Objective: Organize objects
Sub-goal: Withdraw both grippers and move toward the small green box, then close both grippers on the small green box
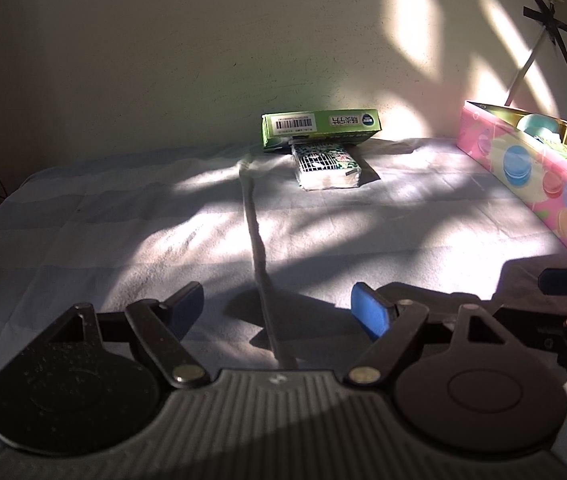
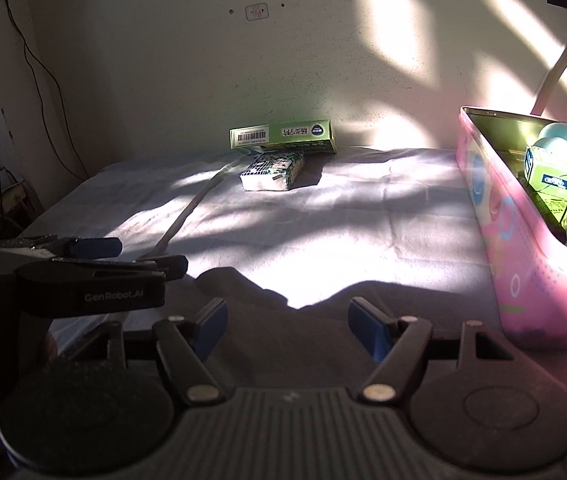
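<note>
Against the far wall, at the back of a table covered with a pale cloth (image 1: 123, 216), a green box (image 1: 320, 126) lies on its long side with a barcode facing forward. Its front edge rests on a small patterned tissue pack (image 1: 328, 168), which lies flat on the cloth just in front of it. A long crease runs down the cloth from beside these two toward the near edge. Sunlight falls in patches across the cloth and the wall (image 1: 163, 60).

On the right side of the table stands a pink tin (image 2: 523, 264) printed with round pastel sweets, its lid off. Inside it, the right wrist view shows another green box (image 2: 555, 178) and some pale blue-green rounded things (image 2: 563, 136) that are too washed out to tell apart.

The left gripper (image 1: 277, 312) hangs low over the near part of the cloth, its blue-padded fingers (image 1: 369, 314) spread apart with only cloth between them. The right gripper (image 2: 287, 332) is just beside it, near the tin's front corner, also with its fingers apart and gripping nothing. Both point toward the green box and the tissue pack, which are well apart from them.
</note>
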Demonstrator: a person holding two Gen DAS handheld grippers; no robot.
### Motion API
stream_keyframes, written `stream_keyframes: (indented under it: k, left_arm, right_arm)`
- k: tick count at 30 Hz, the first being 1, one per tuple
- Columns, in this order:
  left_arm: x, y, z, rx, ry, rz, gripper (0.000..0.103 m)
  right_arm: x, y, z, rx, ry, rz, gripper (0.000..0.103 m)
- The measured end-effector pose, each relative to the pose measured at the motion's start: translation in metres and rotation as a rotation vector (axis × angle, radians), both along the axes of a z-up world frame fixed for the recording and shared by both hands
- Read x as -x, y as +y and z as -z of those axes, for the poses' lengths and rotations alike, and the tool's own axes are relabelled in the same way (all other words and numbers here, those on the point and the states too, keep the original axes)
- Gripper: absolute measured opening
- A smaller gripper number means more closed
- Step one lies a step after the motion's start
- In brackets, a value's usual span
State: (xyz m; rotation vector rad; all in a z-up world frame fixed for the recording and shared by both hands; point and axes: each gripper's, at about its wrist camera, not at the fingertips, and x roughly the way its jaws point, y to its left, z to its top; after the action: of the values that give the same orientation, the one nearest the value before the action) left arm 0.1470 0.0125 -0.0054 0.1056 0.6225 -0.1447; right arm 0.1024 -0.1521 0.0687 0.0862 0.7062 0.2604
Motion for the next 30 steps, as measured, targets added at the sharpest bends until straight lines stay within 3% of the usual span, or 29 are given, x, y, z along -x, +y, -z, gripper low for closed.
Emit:
stream_keyframes:
  k: [15, 25, 27, 30]
  left_arm:
    - [-0.019, 0.026, 0.0, 0.02, 0.021, -0.07, 0.084]
    - [-0.023, 0.037, -0.002, 0.05, 0.035, -0.106, 0.084]
    - [-0.023, 0.038, -0.001, 0.056, 0.037, -0.108, 0.085]
    - [-0.025, 0.038, 0.0, 0.072, 0.053, -0.103, 0.085]
  right_arm:
    - [-0.047, 0.028, 0.001, 0.042, -0.008, -0.058, 0.07]
    - [-0.093, 0.029, -0.016, 0.043, -0.069, -0.062, 0.068]
    - [-0.112, 0.021, -0.019, -0.028, -0.037, -0.05, 0.068]
    - [-0.148, -0.006, -0.022, -0.227, 0.034, 0.045, 0.068]
